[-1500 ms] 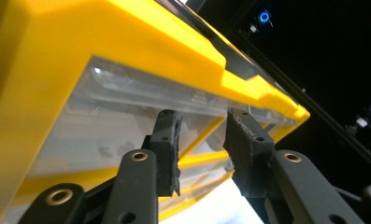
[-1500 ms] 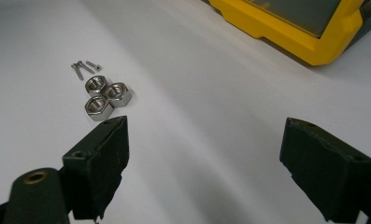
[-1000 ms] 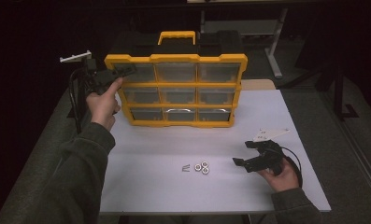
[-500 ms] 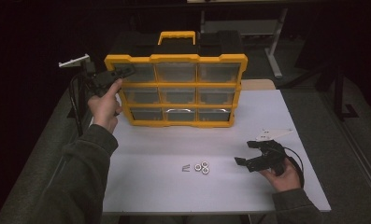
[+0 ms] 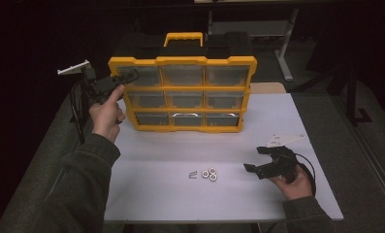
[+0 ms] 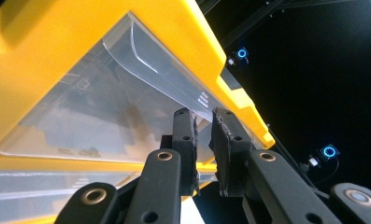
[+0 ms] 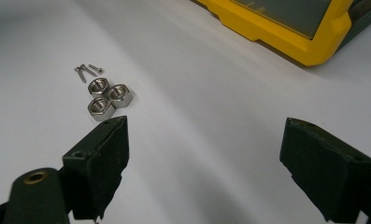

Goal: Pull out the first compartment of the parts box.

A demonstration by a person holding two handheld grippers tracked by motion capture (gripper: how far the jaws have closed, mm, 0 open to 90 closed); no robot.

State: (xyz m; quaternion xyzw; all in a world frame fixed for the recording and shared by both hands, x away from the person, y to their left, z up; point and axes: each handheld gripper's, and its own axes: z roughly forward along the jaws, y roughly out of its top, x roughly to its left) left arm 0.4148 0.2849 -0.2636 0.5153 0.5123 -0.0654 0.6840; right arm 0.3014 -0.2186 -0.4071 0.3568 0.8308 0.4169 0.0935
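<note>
At the top-left drawer (image 5: 136, 76), the left tool (image 5: 127, 77) is clamped on its lip.

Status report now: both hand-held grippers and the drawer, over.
Left hand-held gripper shut at the top-left drawer of the yellow organizer. Right hand-held gripper open, empty, near three nuts. Nothing in the way.

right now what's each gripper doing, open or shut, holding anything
Left gripper: closed at the top-left drawer of the yellow organizer; a grip on it cannot be told.
Right gripper: open, empty, near the nuts.
</note>
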